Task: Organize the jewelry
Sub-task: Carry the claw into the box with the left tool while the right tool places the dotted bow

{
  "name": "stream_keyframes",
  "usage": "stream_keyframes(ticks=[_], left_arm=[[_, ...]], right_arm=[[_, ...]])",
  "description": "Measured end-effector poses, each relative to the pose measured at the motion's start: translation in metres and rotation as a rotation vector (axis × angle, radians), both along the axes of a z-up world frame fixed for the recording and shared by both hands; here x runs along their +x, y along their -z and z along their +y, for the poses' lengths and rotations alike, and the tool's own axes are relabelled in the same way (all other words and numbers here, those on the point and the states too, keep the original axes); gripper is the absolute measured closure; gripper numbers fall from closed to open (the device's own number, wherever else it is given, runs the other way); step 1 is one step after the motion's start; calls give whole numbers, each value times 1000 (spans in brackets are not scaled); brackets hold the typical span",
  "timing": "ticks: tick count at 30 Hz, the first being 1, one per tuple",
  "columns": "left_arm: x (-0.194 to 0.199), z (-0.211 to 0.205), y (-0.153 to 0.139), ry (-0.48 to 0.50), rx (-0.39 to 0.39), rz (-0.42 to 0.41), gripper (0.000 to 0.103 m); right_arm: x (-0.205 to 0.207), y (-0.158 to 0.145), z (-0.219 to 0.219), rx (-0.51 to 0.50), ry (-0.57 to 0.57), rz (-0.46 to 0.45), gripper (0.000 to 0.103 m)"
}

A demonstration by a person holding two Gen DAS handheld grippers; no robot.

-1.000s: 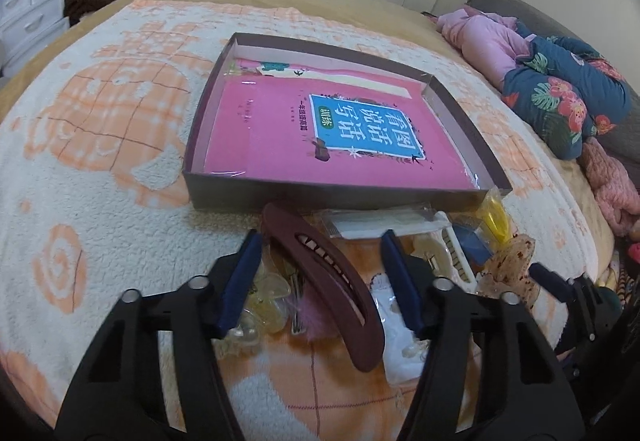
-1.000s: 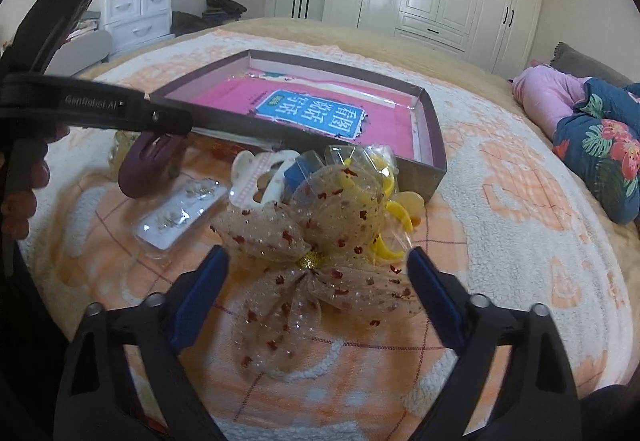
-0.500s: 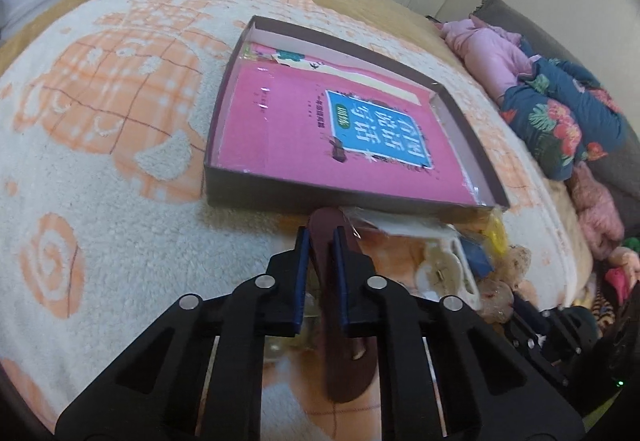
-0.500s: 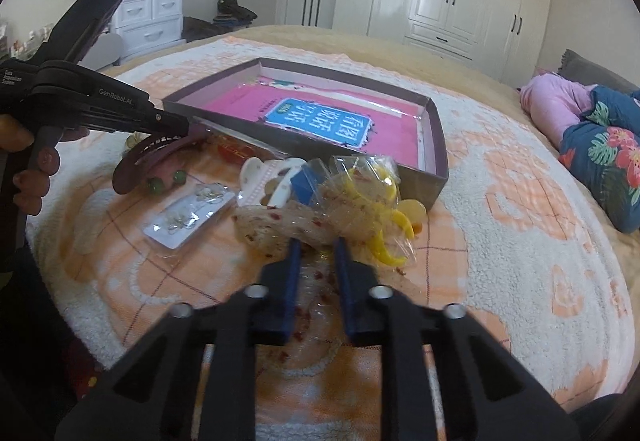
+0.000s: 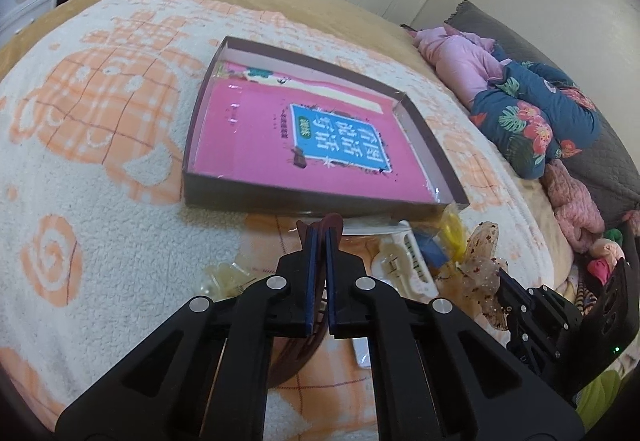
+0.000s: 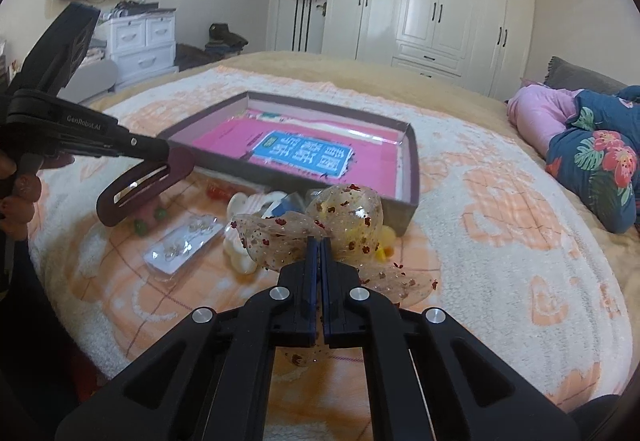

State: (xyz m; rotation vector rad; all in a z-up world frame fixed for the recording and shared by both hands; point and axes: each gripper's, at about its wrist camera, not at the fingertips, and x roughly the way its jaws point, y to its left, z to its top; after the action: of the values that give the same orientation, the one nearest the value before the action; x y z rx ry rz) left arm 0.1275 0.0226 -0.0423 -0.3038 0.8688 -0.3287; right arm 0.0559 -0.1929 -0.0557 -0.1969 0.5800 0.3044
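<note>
My left gripper [image 5: 319, 237] is shut on a long dark maroon hair clip [image 5: 296, 349], which hangs off the bed in the right wrist view as the maroon hair clip [image 6: 140, 189] under the left gripper [image 6: 160, 155]. My right gripper [image 6: 319, 245] is shut on a sheer bow hair clip with red flecks [image 6: 304, 237], lifted a little; the bow hair clip [image 5: 482, 261] shows at the right in the left wrist view. Just beyond lies a shallow dark box [image 5: 280, 197] with a pink book [image 5: 256, 145] inside, also seen as the dark box [image 6: 412, 181].
A heap of small accessories lies in front of the box: a clear packet of earrings [image 6: 184, 247], white clips [image 5: 404, 261], a blue piece [image 5: 430, 251] and yellow clips [image 5: 452, 225]. Folded clothes [image 5: 532, 121] sit at the right. A person's hand [image 6: 16, 193] holds the left gripper.
Both grippers went from wide open to shut, the left on the maroon hair clip, the right on the sheer bow. Both items have since risen slightly off the blanket.
</note>
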Motion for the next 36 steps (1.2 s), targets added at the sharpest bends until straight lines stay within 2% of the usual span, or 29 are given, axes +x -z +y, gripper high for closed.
stream_keyframes(ticks=[9, 21, 27, 36], left_arm=[[8, -3, -21, 12, -12, -57, 103], [46, -2, -46, -21, -29, -117, 103], [69, 0, -40, -53, -30, -113, 103], [95, 6, -17, -96, -22, -99, 103]], right_arm=[[10, -20, -15, 39, 33, -42, 101], [42, -42, -19, 45, 46, -97, 101], [71, -50, -19, 47, 65, -110, 101], [117, -45, -4, 24, 29, -66, 101]])
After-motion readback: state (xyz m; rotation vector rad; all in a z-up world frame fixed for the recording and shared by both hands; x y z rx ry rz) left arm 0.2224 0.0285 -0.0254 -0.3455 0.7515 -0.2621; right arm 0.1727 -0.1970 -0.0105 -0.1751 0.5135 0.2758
